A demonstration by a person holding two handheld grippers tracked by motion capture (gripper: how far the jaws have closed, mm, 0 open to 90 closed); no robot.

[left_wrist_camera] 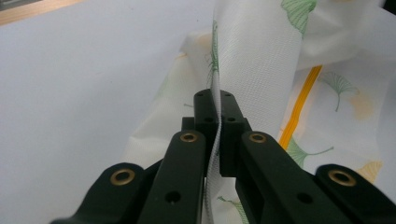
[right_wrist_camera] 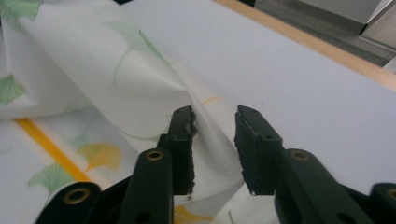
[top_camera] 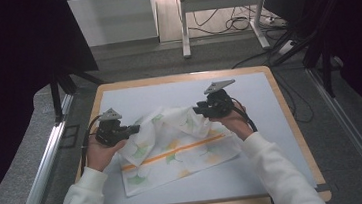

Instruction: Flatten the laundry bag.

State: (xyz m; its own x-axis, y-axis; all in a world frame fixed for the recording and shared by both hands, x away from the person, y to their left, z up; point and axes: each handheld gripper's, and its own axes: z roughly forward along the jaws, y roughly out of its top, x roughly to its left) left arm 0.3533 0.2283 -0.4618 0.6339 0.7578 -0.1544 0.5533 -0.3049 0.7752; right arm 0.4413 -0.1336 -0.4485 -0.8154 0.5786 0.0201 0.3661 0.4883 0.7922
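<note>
White cloth [top_camera: 173, 148], printed with green and yellow-orange ginkgo leaves, one orange stripe running from eight o'clock up toward two. Under it the table [top_camera: 256, 175] is pale blue-grey on top, light wood around the edge. Both grippers, left gripper [top_camera: 132, 130] and right gripper [top_camera: 201, 109], are black with brass-coloured rivets and grey plates. Sleeves [top_camera: 276, 168] at six o'clock, white.

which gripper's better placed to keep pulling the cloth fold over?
Left, probably. The left gripper is clamped shut on the edge of the white leaf-print cloth with an orange stripe. The right gripper has its jaws apart, with cloth between them but unpinched, so it would need to re-grip.
</note>
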